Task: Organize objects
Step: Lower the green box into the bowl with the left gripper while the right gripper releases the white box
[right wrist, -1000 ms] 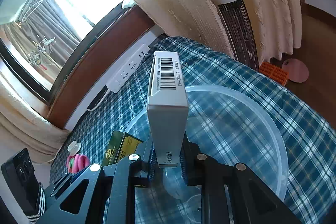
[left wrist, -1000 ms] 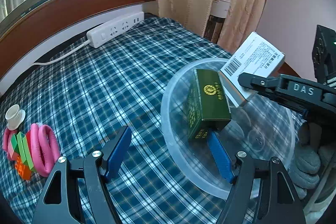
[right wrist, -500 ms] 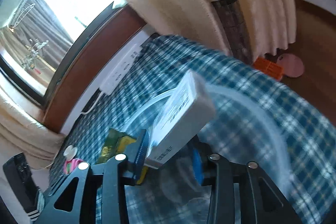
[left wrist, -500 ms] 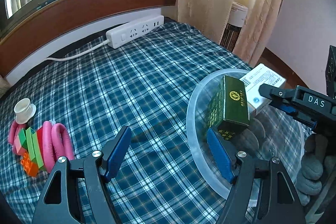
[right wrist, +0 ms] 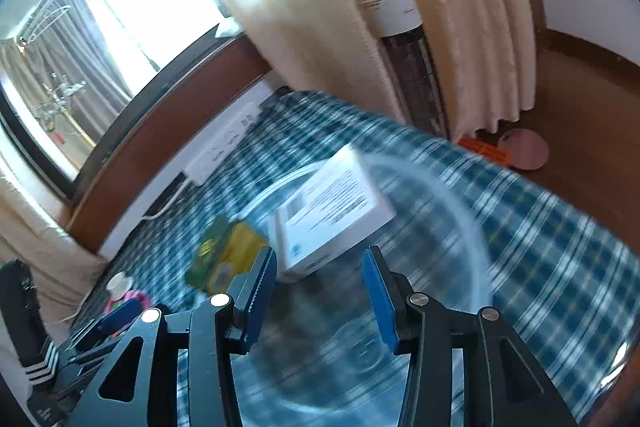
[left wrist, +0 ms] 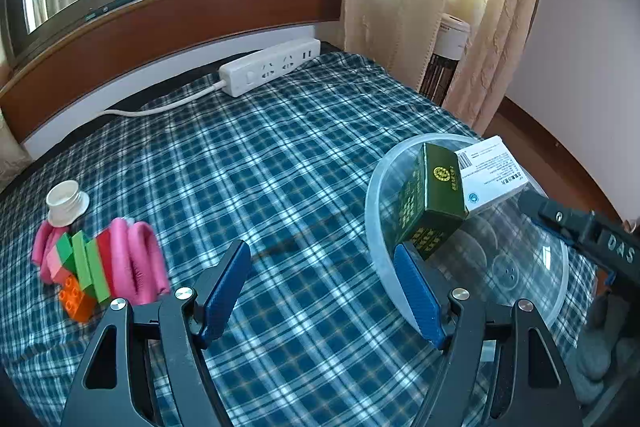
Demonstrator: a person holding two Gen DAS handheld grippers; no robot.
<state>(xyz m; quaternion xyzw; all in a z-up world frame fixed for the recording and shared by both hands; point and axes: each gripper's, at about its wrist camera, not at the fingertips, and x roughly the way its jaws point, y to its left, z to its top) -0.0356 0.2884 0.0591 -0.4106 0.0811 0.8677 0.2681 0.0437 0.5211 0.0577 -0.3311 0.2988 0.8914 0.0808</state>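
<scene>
Clear plastic formed the round bowl [left wrist: 556, 291] that sat at the right-hand edge of the checked bedcover [left wrist: 260, 179], and it served as the collecting place. A green box [left wrist: 434, 203] stood tilted inside it against the near-left wall, and a white box [left wrist: 490, 173] with a barcode lay just behind, leaning on the green one at the bowl's far rim. The right gripper [right wrist: 320, 279] had just been opening its jaws; nothing was between them, and the white box lay free just beyond its fingertips, so I judged it released there on purpose. The left gripper [left wrist: 320, 287] hung wide over the cover near the bowl's left rim, holding nothing, likely ready for the next pick. Well apart, towards the left edge, the remaining loose things waited: pink rings [left wrist: 132, 259], a stack of toy bricks [left wrist: 82, 275] touching them, and a small white cap [left wrist: 66, 203] just behind. A power strip [left wrist: 272, 71] lay along the far edge under the window.
</scene>
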